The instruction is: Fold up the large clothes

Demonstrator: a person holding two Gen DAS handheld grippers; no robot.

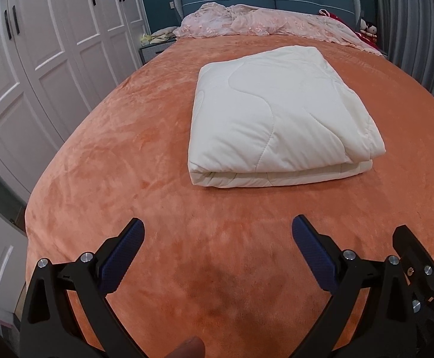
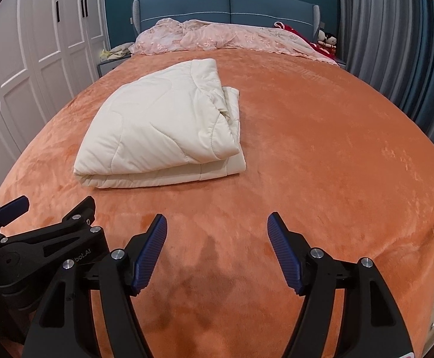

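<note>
While the cream quilt (image 1: pixel 279 113) is lying folded mid-bed (image 1: pixel 127 164), I'm holding left gripper (image 1: pixel 218 234) & right gripper (image 2: pixel 217 229) open, empty, well short; folding looks abt done, maybe tidy rt edge.

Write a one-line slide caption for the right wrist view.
Open right gripper hovers over the orange bedspread, short of the folded cream quilt; left gripper alongside.

Cream quilt (image 1: pixel 279 113) (wavy stitching); orange bedspread (image 1: pixel 127 155).
</note>
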